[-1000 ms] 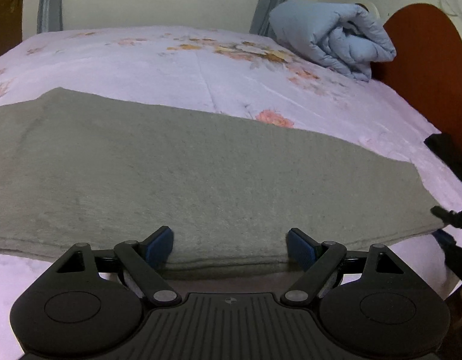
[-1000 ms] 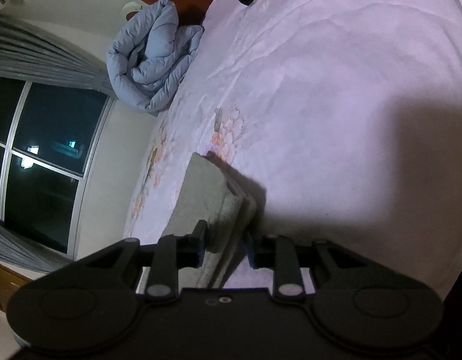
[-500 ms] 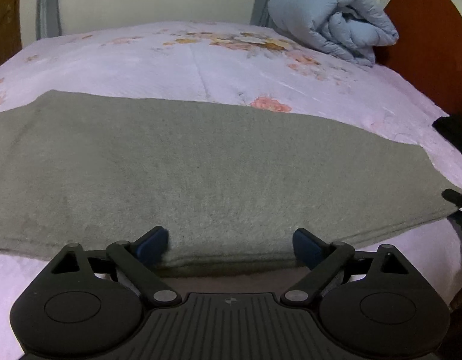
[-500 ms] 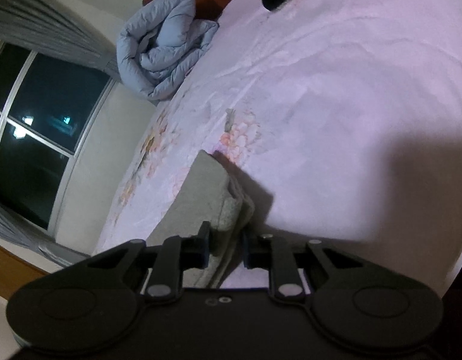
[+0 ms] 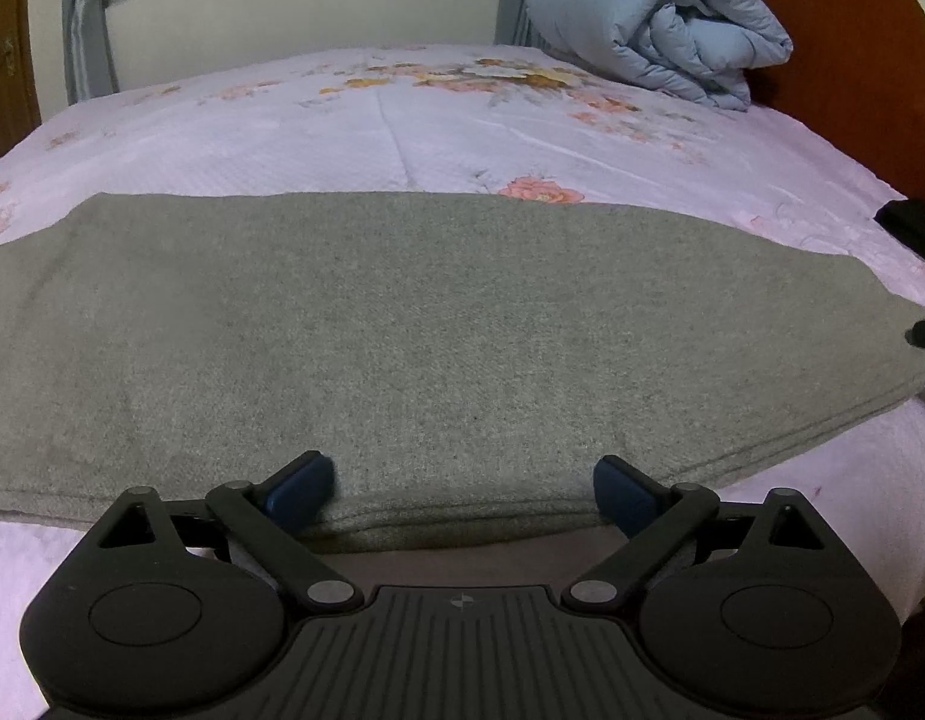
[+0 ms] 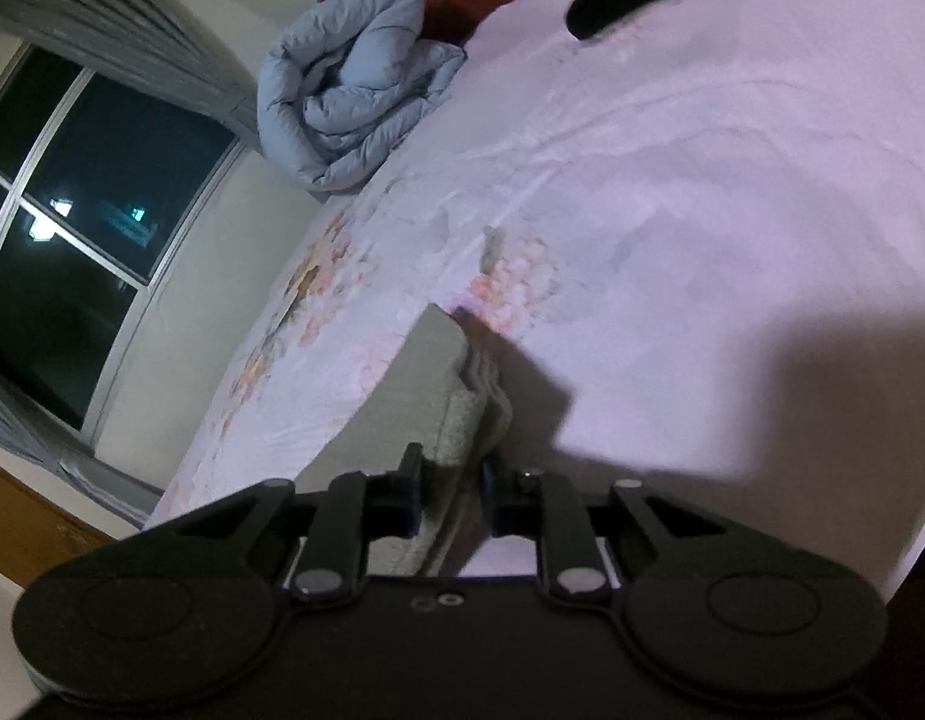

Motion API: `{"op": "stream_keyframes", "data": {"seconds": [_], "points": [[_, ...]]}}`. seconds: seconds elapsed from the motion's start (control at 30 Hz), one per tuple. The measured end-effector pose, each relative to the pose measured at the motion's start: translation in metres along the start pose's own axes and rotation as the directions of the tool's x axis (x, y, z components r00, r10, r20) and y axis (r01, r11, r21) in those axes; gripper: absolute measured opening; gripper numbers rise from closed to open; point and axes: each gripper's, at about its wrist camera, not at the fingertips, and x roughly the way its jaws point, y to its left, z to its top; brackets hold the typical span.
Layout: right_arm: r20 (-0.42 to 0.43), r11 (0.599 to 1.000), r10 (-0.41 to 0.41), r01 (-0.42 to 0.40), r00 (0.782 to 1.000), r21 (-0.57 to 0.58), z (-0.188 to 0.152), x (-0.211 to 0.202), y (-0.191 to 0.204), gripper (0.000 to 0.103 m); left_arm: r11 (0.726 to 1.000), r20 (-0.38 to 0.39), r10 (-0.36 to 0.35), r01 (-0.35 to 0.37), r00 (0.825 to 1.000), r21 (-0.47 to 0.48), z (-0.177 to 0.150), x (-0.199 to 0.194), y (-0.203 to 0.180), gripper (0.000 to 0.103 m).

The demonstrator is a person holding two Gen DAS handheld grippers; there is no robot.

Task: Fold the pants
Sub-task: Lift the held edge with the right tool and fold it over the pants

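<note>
The grey pants [image 5: 438, 330] lie folded in a long flat band across the pink floral bed sheet [image 5: 402, 138]. My left gripper [image 5: 462, 474] sits low at the band's near folded edge. Its jaws are opening wide, the blue pads stand on either side of that edge, and neither presses on the cloth. In the right wrist view the stacked layers at the pants' end [image 6: 426, 372] run between the pads of my right gripper [image 6: 450, 480], which is shut on them and holds that end slightly off the sheet.
A rolled blue-grey duvet [image 5: 660, 54] lies at the head of the bed beside the brown headboard [image 5: 852, 48]. A black item [image 5: 912, 222] rests near the bed's right edge. Curtains and a dark window [image 6: 72, 240] are beyond the far side.
The left jaws have spread wider around the near edge. The right jaws have closed on the pants' end, and that view has rolled and risen slightly.
</note>
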Motion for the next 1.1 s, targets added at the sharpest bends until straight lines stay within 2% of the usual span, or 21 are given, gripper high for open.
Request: {"op": "stream_keyframes", "data": {"seconds": [0.13,0.33,0.43,0.47,0.53,0.63,0.7,0.77,0.8,0.83,0.87,0.9,0.93,1.0,1.1], "points": [[0.008,0.997,0.032,-0.031,0.999,-0.071,0.003,-0.007,0.031,0.008,1.0,-0.016,-0.002,0.002,1.0,0.003,0.004,0.001,0.001,0.095],[-0.027,0.959,0.166,-0.167,0.986,-0.23,0.0,-0.013,0.121,0.008,0.999,0.026,0.01,-0.011,1.0,0.045,-0.003,0.003,-0.002,0.098],[-0.091,0.919,0.234,-0.251,0.968,-0.304,-0.013,-0.008,0.178,0.008,0.999,0.055,-0.032,0.034,0.998,-0.033,-0.004,-0.015,0.014,0.098],[-0.119,0.904,0.256,-0.281,0.959,-0.323,-0.019,-0.006,0.195,0.008,0.998,0.068,-0.022,0.026,0.997,-0.048,-0.006,-0.022,0.023,0.098],[-0.195,0.866,0.285,-0.339,0.938,-0.367,-0.041,0.004,0.23,0.008,0.995,0.088,-0.016,0.025,0.996,-0.096,-0.01,-0.039,0.058,0.097],[-0.305,0.817,0.31,-0.417,0.9,-0.398,-0.088,0.024,0.269,0.008,0.988,0.105,0.085,-0.071,0.991,-0.135,-0.014,-0.059,0.129,0.097],[-0.382,0.805,0.297,-0.444,0.875,-0.393,-0.13,0.042,0.283,0.008,0.975,0.106,0.168,-0.15,0.98,-0.164,-0.012,-0.067,0.176,0.098],[-0.45,0.796,0.267,-0.459,0.852,-0.396,-0.182,0.062,0.29,0.008,0.944,0.109,0.253,-0.22,0.961,-0.246,-0.006,-0.079,0.238,0.098],[-0.496,0.794,0.244,-0.465,0.834,-0.392,-0.213,0.076,0.291,0.008,0.929,0.104,0.278,-0.24,0.955,-0.282,-0.003,-0.082,0.263,0.098],[-0.541,0.78,0.196,-0.465,0.818,-0.419,-0.242,0.088,0.294,0.008,0.912,0.092,0.303,-0.261,0.949,-0.316,-0.001,-0.085,0.29,0.098],[-0.574,0.762,0.112,-0.441,0.811,-0.474,-0.272,0.101,0.295,0.009,0.896,0.087,0.32,-0.271,0.944,-0.351,-0.002,-0.089,0.313,0.098],[-0.574,0.749,0.062,-0.418,0.816,-0.514,-0.293,0.107,0.291,0.01,0.88,0.085,0.331,-0.275,0.94,-0.388,-0.003,-0.094,0.334,0.098],[-0.545,0.751,0.081,-0.411,0.835,-0.517,-0.301,0.106,0.285,0.01,0.866,0.08,0.336,-0.275,0.938,-0.419,-0.005,-0.098,0.353,0.098],[-0.533,0.771,0.107,-0.409,0.839,-0.488,-0.296,0.1,0.28,0.01,0.832,0.088,0.342,-0.258,0.936,-0.49,-0.012,-0.108,0.384,0.098],[-0.519,0.748,0.125,-0.424,0.846,-0.511,-0.289,0.088,0.284,0.009,0.805,0.092,0.327,-0.227,0.94,-0.548,-0.02,-0.111,0.408,0.098]]}}
